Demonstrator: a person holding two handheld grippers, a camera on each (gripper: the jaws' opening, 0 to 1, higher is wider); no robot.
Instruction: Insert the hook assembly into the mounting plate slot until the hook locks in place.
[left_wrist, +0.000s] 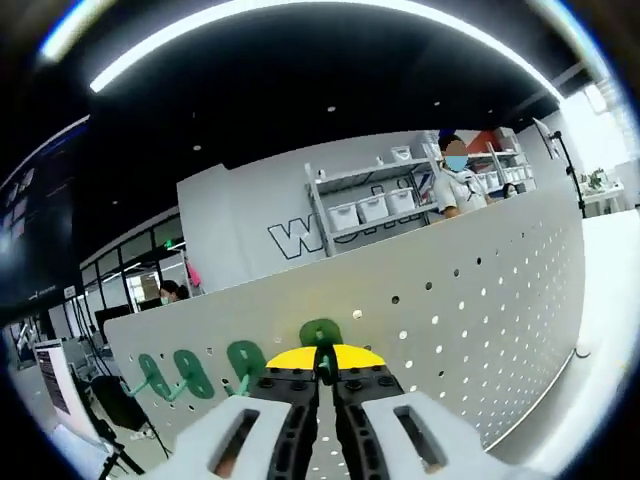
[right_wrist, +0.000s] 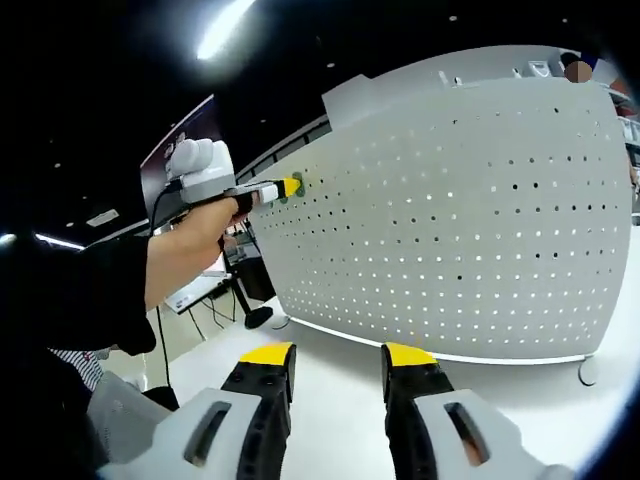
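Background: shelving (left_wrist: 372, 205) is seen behind an upright white pegboard (left_wrist: 480, 320).
Left gripper (left_wrist: 325, 372): jaws are closed on a green hook (left_wrist: 321, 338) pressed against the pegboard's upper edge.
Seated hooks (left_wrist: 190, 372): along that edge.
Right gripper (right_wrist: 335, 362): jaws are parted, empty, over the white tabletop (right_wrist: 470, 385).

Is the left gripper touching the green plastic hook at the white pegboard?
Touching: left gripper view shows the left gripper clamped on the green plastic hook against the white perforated pegboard.
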